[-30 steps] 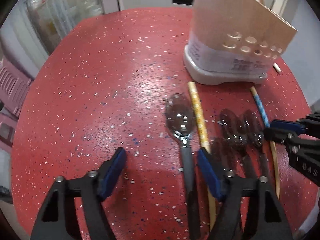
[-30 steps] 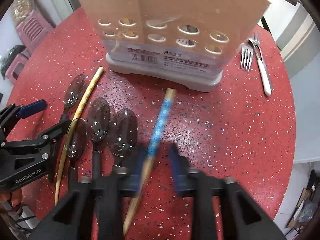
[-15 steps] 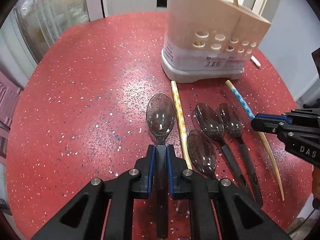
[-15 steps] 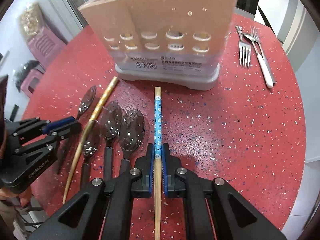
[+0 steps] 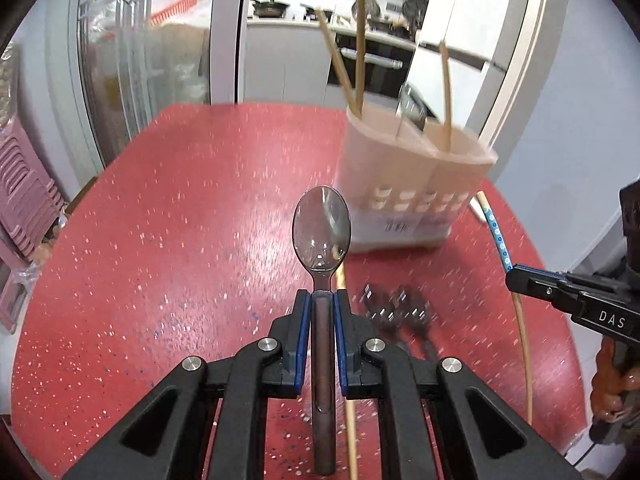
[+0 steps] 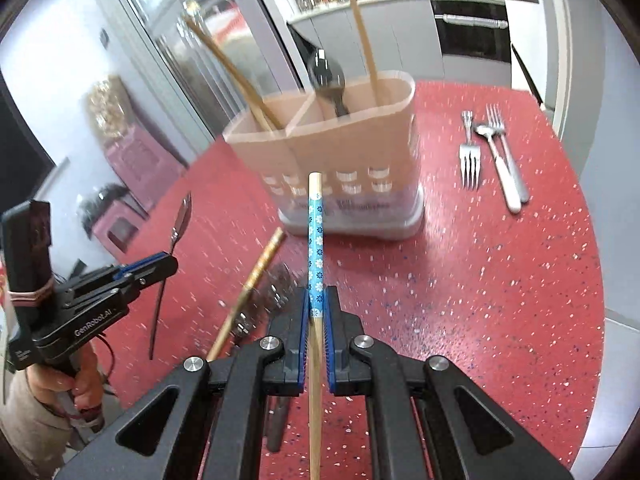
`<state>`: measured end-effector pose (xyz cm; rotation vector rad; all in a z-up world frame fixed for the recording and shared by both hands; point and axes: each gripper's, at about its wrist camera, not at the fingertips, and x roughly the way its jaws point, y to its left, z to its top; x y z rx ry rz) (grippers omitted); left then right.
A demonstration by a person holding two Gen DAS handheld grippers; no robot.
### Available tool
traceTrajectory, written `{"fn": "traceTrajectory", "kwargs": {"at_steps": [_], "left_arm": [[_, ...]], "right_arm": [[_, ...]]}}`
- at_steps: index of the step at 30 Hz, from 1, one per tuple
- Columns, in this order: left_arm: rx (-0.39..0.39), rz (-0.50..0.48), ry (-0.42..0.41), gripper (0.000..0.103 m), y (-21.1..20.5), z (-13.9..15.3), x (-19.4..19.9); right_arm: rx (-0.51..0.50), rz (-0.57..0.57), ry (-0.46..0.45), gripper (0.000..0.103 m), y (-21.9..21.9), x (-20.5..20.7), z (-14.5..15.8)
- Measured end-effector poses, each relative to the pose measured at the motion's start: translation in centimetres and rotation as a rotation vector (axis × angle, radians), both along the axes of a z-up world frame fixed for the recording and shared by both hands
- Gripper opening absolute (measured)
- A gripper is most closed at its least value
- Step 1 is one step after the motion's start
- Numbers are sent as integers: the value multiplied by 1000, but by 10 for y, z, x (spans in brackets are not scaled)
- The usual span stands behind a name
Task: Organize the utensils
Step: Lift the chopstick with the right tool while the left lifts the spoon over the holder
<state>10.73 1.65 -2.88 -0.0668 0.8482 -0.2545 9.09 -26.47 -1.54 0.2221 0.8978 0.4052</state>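
My left gripper (image 5: 322, 300) is shut on the dark handle of a clear-bowled spoon (image 5: 321, 232), lifted above the red table and pointing at the beige utensil holder (image 5: 416, 184). My right gripper (image 6: 316, 300) is shut on a blue-flowered chopstick (image 6: 315, 232), also lifted and pointing at the holder (image 6: 340, 160). The holder has chopsticks (image 6: 240, 76) and a spoon (image 6: 326, 76) standing in it. Each gripper shows in the other's view: the right one (image 5: 520, 280), the left one (image 6: 160, 264).
Several dark spoons (image 5: 400, 312) and a yellow patterned chopstick (image 6: 256, 276) lie on the red speckled table (image 5: 160, 240). Two forks (image 6: 470, 160) and a white-handled utensil (image 6: 508, 176) lie right of the holder. Pink stools (image 5: 20, 200) stand off the table's left edge.
Both grippers shut on their utensils, then lifted them off the table and tilted up toward the holder. The spoons and yellow chopstick stayed on the table.
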Motion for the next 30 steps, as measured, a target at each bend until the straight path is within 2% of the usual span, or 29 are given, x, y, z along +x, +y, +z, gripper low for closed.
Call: {"fn": "traceTrajectory", "kwargs": {"at_steps": [3, 10, 18, 25, 30], "left_arm": [[-22, 2, -37, 36, 5, 16, 6], [-81, 14, -136, 36, -9, 70, 19], [-137, 40, -226, 36, -24, 109, 56], [-191, 71, -291, 36, -31, 122, 91], [-195, 110, -323, 36, -35, 116, 109]], "right_arm": [[24, -20, -38, 8, 14, 5, 12], [78, -76, -173, 8, 4, 17, 59], [110, -128, -279, 8, -4, 43, 101], [107, -133, -359, 8, 1, 72, 127], [118, -142, -397, 8, 5, 98, 132]]}}
